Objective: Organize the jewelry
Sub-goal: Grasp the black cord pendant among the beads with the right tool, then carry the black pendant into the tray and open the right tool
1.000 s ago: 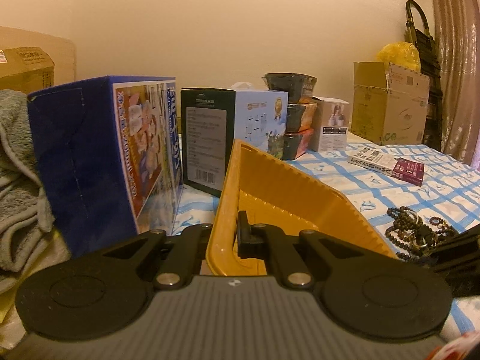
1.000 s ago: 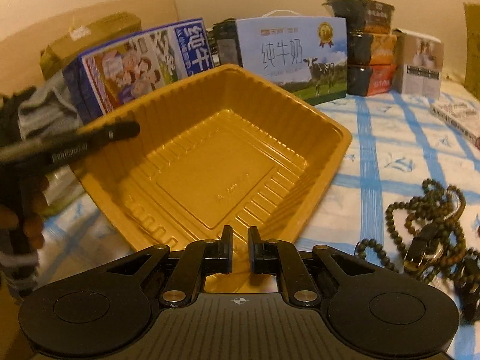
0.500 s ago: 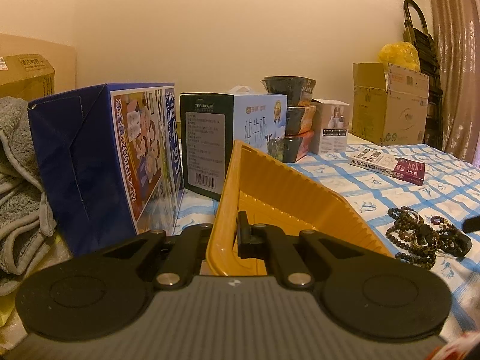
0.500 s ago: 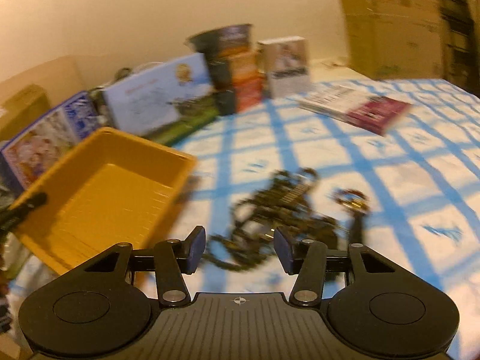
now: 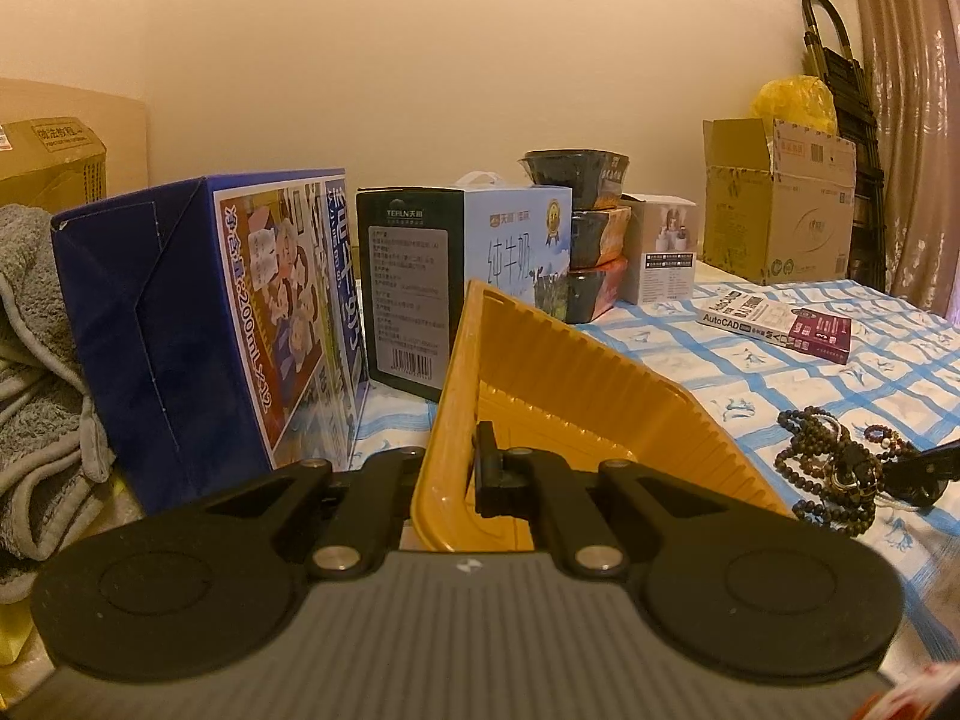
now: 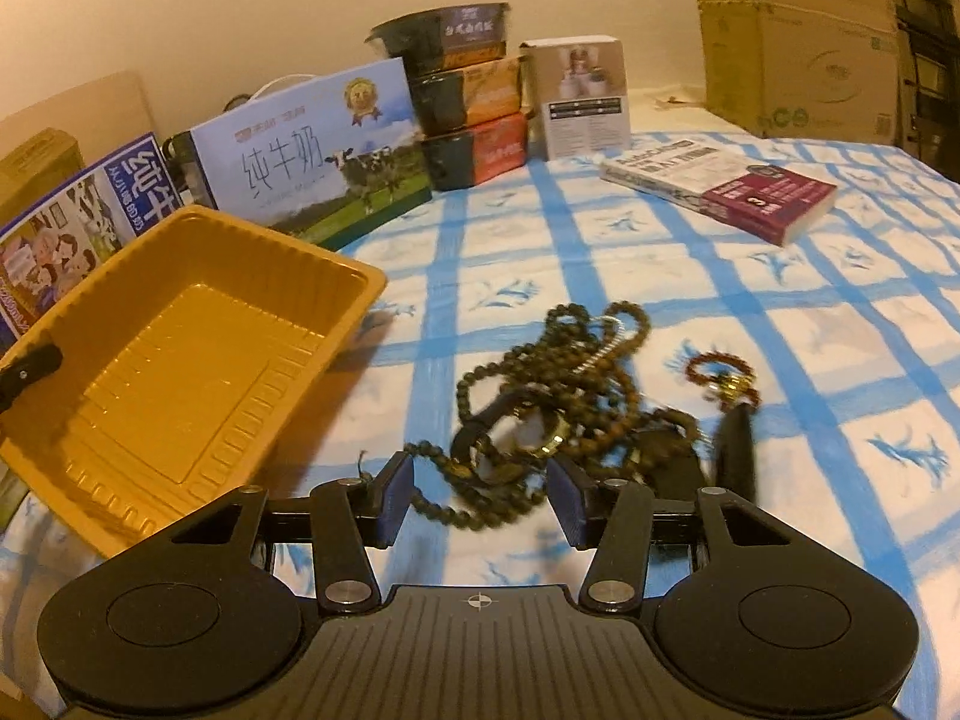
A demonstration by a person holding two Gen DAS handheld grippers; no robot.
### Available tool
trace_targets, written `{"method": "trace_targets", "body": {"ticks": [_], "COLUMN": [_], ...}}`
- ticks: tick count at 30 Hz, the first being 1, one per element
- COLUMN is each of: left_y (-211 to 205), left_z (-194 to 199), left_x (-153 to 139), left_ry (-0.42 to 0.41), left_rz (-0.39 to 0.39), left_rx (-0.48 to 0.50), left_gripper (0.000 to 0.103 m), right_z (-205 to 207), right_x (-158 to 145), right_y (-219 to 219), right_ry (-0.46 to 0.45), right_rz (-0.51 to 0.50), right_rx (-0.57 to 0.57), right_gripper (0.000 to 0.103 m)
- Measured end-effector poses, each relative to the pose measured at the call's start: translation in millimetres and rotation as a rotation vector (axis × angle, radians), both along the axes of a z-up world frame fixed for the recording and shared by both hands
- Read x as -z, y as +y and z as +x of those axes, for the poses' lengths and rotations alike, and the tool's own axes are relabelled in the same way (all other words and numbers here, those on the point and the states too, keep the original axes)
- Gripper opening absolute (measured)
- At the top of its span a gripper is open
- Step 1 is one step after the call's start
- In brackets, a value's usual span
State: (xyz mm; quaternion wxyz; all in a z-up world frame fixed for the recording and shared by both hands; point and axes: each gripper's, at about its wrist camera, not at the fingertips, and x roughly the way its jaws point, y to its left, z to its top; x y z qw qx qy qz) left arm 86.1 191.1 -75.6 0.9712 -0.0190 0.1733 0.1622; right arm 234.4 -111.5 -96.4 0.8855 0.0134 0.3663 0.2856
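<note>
Left gripper (image 5: 447, 468): I have it clamped on the tray (image 6: 198, 354) rim.
Right gripper (image 6: 480, 501): fingers spread wide, empty.
Beads (image 6: 540, 414): lower centre, just ahead between my right fingers.

Ahead of me, a blue milk carton case (image 5: 204, 324) stands at left of the frame beside grey towels (image 5: 36, 396). A white-and-blue milk box (image 6: 312, 150) sits mid-frame, stacked instant-noodle bowls (image 6: 468, 102) and a small white box (image 6: 585, 96) to its right. An AutoCAD book (image 6: 720, 186) lies on the blue-checked cloth (image 6: 840, 360); a cardboard box (image 5: 780, 204) stands at upper right.
</note>
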Motion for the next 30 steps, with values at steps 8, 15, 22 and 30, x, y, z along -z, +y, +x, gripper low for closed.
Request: {"method": "trace_targets", "body": {"ticks": [8, 15, 22, 30], "left_y": [-0.2, -0.7, -0.6, -1.9], "left_z": [0.9, 1.4, 1.0, 0.7], "left_x": [0.3, 0.7, 1.2, 0.8], "left_ry": [-0.001, -0.001, 0.001, -0.002], "left_rz": [0.001, 0.001, 0.002, 0.005], "left_rx": [0.002, 0.003, 0.009, 0.016], "left_gripper": [0.004, 0.004, 0.004, 0.004], "right_z": [17.1, 27.6, 12.8, -20.9], "right_x": [10.6, 18.6, 11.2, -25.6], "right_y": [21.0, 30.0, 32.5, 36.3], "right_ry": [0.007, 0.009, -0.12, -0.238], "right_rz": [-0.038, -0.062, -0.115, -0.089], "right_rx": [0.004, 0.002, -0.052, -0.165], "right_gripper": [0.037, 0.02, 0.013, 0.013]}}
